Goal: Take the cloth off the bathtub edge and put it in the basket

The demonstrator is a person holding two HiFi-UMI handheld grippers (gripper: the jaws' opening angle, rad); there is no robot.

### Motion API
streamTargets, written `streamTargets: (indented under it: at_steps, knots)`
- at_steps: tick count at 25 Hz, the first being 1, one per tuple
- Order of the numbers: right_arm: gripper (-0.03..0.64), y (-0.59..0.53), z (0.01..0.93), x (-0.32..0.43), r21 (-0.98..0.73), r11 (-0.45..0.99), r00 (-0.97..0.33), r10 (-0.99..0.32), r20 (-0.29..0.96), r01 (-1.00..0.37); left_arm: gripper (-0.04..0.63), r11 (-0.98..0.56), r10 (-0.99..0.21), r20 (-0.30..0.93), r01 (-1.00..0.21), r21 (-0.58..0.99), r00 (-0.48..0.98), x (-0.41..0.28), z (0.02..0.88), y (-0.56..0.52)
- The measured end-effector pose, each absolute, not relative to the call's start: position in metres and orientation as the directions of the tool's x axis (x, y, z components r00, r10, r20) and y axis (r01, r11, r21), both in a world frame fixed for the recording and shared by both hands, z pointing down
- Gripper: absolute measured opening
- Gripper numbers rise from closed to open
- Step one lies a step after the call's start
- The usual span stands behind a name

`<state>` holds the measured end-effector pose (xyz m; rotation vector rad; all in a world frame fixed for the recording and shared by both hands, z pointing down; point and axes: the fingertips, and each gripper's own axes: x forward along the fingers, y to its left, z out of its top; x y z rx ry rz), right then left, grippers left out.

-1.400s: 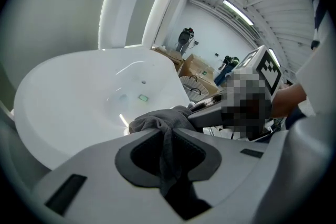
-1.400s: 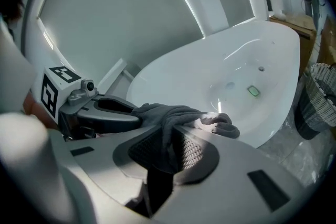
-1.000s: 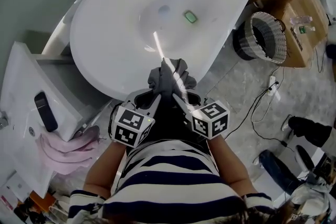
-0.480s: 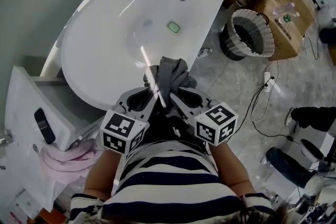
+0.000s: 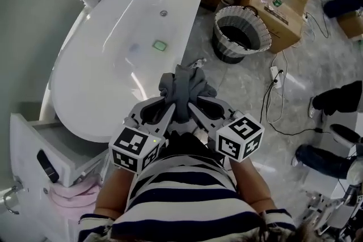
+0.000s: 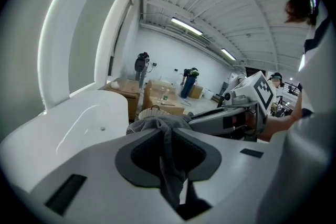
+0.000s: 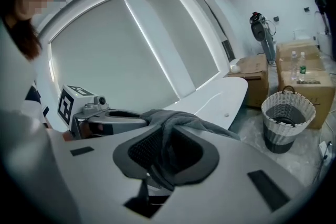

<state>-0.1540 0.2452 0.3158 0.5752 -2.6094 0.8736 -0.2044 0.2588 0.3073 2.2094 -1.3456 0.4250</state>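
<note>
Partly, cloth (image 5: 182,86) hides fingers (image 5: 148,111) of left gripper (image 5: 169,102), right gripper (image 5: 196,102) clamping it.

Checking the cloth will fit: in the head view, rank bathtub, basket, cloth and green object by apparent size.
Largest: bathtub; basket and cloth look alike, cloth nearer the camera, so unranked; green object smallest.

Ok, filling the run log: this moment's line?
grey cloth: off bathtub | left gripper: shut on it | right gripper: same | wicker basket: not reached
</note>
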Motion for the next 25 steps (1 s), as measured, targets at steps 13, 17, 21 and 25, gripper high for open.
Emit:
streamTargets:
  at_steps: [13,17,21,25]
  knots:
    - [0.083,0.203,0.312,-0.028,-0.477,0.639,-0.794,-0.429,0.43,-0.603,0.075,-0.544,-0.645,0.479,-0.798,0.26,0.596,-0.079,0.305,0.208]
    - [0.083,0.193,0.309,0.003,-0.47,0.628,-0.781,-0.449,0.433,-0.621,0.075,-0.561,-0.628,0.476,-0.782,0.273,0.616,-0.048,0.303,0.195]
    - [0.083,0.187,0.308,0.029,-0.472,0.615,-0.774,-0.462,0.433,-0.631,0.075,-0.571,-0.611,0.476,-0.769,0.289,0.633,-0.022,0.303,0.187]
    - [0.083,0.177,0.307,0.05,-0.481,0.6,-0.769,-0.481,0.421,-0.639,0.075,-0.58,-0.597,0.476,-0.758,0.299,0.645,-0.002,0.302,0.177]
